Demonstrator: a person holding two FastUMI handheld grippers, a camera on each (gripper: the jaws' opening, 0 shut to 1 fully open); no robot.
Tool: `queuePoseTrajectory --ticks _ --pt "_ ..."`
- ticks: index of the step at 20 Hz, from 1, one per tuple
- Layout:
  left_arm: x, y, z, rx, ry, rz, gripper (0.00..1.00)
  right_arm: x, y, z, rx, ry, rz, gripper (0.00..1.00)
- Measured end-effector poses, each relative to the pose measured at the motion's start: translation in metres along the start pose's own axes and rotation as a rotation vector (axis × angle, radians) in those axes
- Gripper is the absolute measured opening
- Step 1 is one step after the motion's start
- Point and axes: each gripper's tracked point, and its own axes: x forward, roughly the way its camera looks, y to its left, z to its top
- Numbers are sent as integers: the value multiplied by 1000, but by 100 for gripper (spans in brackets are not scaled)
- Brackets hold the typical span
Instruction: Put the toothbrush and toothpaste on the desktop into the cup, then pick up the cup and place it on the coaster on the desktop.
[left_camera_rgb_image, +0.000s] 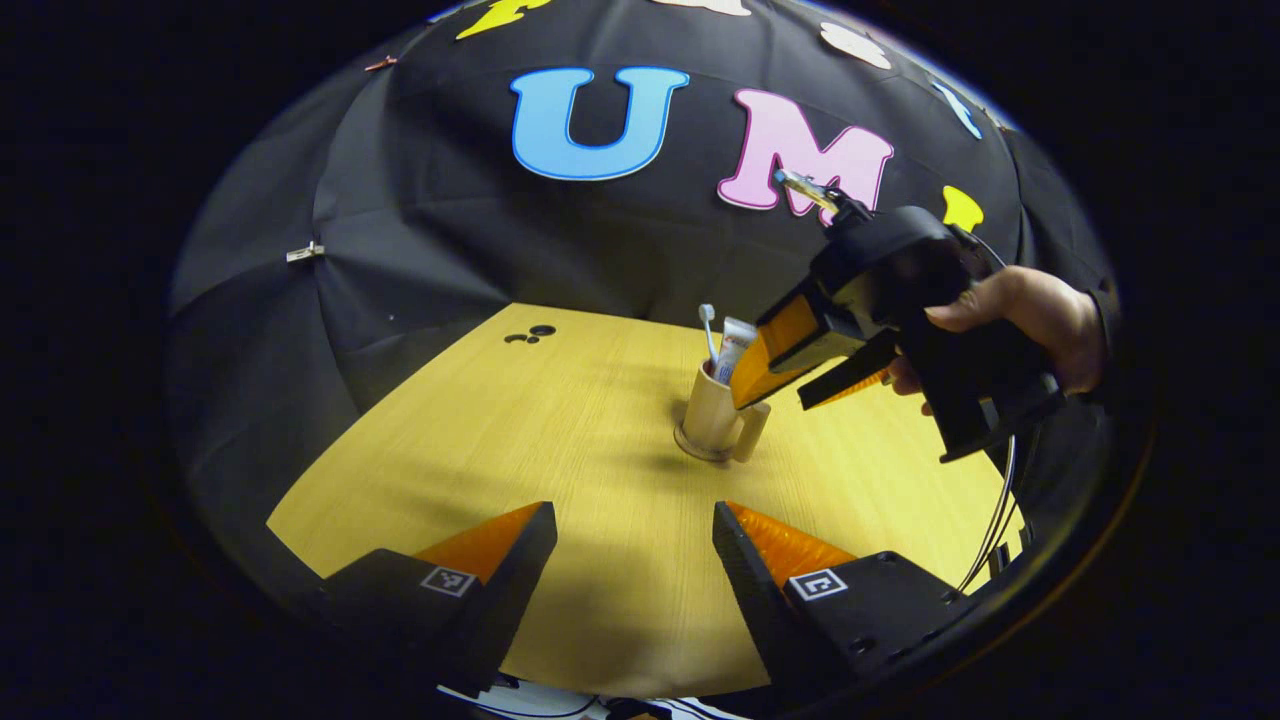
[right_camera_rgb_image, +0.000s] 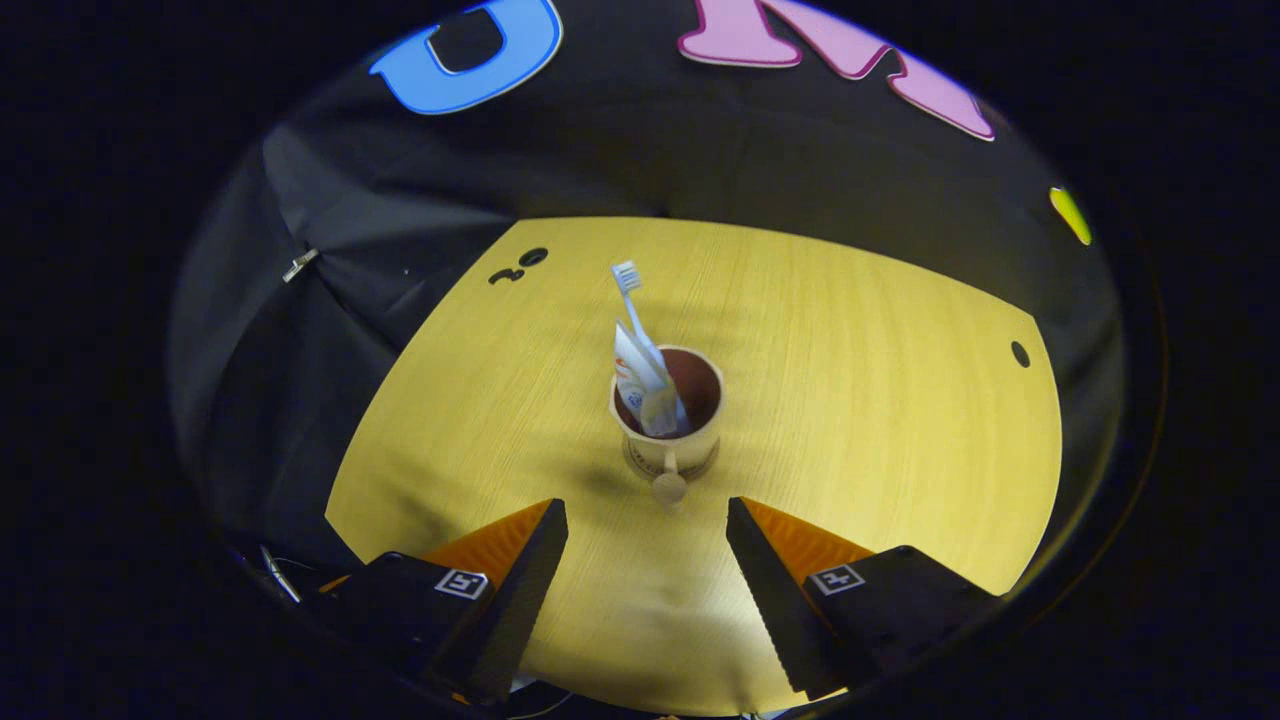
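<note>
- Cup (right_camera_rgb_image: 668, 420): beige with a dark inside; stands upright on a round coaster (right_camera_rgb_image: 636, 462) near the middle of the desk (right_camera_rgb_image: 880, 400); its handle points toward the right gripper's camera; in the left gripper view the cup (left_camera_rgb_image: 708, 415) stands with its handle to the right.
- Toothbrush (right_camera_rgb_image: 636, 305): stands in the cup, bristle head up, leaning against the far-left rim; seen as a thin white stem (left_camera_rgb_image: 708, 335) in the left gripper view.
- Toothpaste (right_camera_rgb_image: 640, 385): white tube with red and blue print; stands in the cup just beside the toothbrush; its top (left_camera_rgb_image: 735, 348) rises above the rim in the left gripper view.
- Right gripper (right_camera_rgb_image: 648, 560): fingers spread wide, holding nothing; the cup lies straight ahead, beyond the fingertips and apart from them; in the left gripper view this gripper (left_camera_rgb_image: 768, 392), held by a hand (left_camera_rgb_image: 1020, 325), hangs above and to the right of the cup, tilted down, one finger overlapping the rim in that view; contact cannot be told.
- Left gripper (left_camera_rgb_image: 635, 530): fingers spread wide, holding nothing; low over the near desk; the cup is well ahead, slightly right of the gap.
- Desk: pale yellow wood grain; small dark holes (right_camera_rgb_image: 520, 265) at the far-left corner and one (right_camera_rgb_image: 1019, 353) at the right edge.
</note>
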Motion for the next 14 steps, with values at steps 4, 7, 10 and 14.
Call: queuePoseTrajectory --ticks 4,7,10,14 --pt "-14 -9 30 31 -69 -22 98 -62 -6 24 18 -265 -20 99" --pt "-26 -23 50 52 -111 -66 98 -112 -19 26 1 -414 -79 99" --pt "-41 -41 68 87 -154 -112 98 -153 -22 14 7 -502 -119 99" --pt "-69 -60 91 124 -234 -133 98 -207 -38 -8 39 -626 -189 98"
